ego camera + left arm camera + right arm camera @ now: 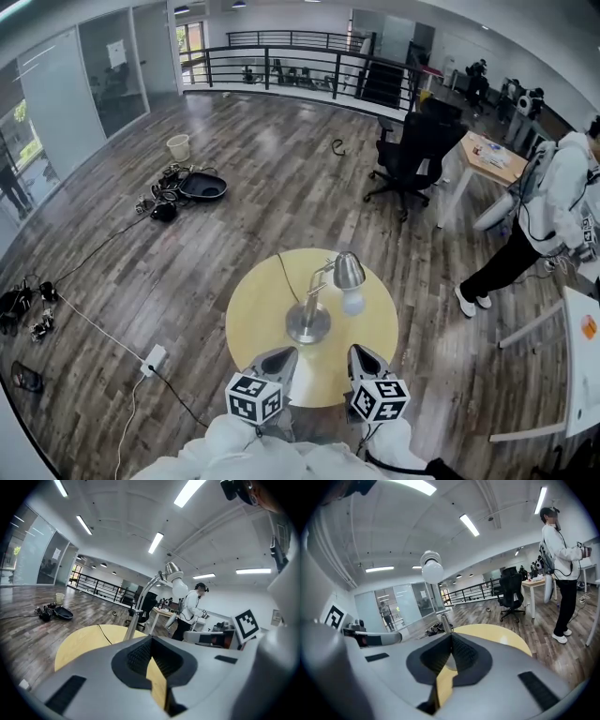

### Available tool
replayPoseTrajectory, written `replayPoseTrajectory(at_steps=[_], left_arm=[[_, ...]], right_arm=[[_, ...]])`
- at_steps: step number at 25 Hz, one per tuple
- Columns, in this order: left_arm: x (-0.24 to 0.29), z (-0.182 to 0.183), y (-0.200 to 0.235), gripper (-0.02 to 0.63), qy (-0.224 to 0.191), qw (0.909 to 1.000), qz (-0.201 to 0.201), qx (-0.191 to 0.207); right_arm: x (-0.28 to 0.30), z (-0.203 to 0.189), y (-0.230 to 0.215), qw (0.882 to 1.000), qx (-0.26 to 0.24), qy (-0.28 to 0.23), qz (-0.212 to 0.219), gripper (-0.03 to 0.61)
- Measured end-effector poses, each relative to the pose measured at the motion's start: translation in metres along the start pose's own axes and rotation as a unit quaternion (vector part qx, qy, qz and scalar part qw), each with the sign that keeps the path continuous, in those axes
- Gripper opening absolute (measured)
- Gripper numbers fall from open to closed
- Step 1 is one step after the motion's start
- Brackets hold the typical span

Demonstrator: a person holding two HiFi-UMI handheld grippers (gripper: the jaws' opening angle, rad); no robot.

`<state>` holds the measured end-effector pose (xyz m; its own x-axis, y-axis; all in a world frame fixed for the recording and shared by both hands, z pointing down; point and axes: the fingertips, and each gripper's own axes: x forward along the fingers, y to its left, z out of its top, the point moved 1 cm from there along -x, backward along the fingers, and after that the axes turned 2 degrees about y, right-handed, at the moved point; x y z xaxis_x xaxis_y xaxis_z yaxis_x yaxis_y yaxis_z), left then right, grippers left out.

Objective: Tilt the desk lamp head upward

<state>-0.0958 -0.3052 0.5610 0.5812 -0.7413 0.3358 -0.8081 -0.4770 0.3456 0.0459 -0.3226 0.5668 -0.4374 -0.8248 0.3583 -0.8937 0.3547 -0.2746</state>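
Observation:
A silver desk lamp (309, 319) stands on the round yellow table (253, 319), its base near the table's middle. Its metal head (349, 271) with a white bulb (352, 302) hangs tipped downward on the right. Both grippers hover at the table's near edge, short of the lamp. My left gripper (279, 357) is shut with nothing in it; in its own view the lamp head (172, 568) rises beyond the jaws. My right gripper (360, 353) is shut and empty too, and the bulb (431, 571) shows above its jaws.
A person (544, 216) stands at the right beside a wooden desk (492, 157) and a black office chair (412, 150). A power strip (154, 358) and cables lie on the floor at left. The lamp's cord (286, 277) runs off the table's far side.

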Motion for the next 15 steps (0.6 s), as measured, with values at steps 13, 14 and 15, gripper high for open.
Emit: replayPoseTrajectory(at_steps=[13,14,15], left_arm=[[-0.067,-0.064,-0.116,0.002,0.0,0.9987,0.049,-0.012],[-0.072,-0.063,-0.121,0.002,-0.003,0.9987,0.05,-0.01],[-0.078,-0.062,-0.125,0.002,-0.005,0.9986,0.051,-0.009]], right_arm=[[-0.12,-0.043,0.005,0.999,-0.031,0.021,0.034,0.012],[-0.124,-0.042,0.009,0.999,-0.032,0.018,0.036,0.014],[-0.128,-0.042,0.014,0.999,-0.034,0.015,0.039,0.012]])
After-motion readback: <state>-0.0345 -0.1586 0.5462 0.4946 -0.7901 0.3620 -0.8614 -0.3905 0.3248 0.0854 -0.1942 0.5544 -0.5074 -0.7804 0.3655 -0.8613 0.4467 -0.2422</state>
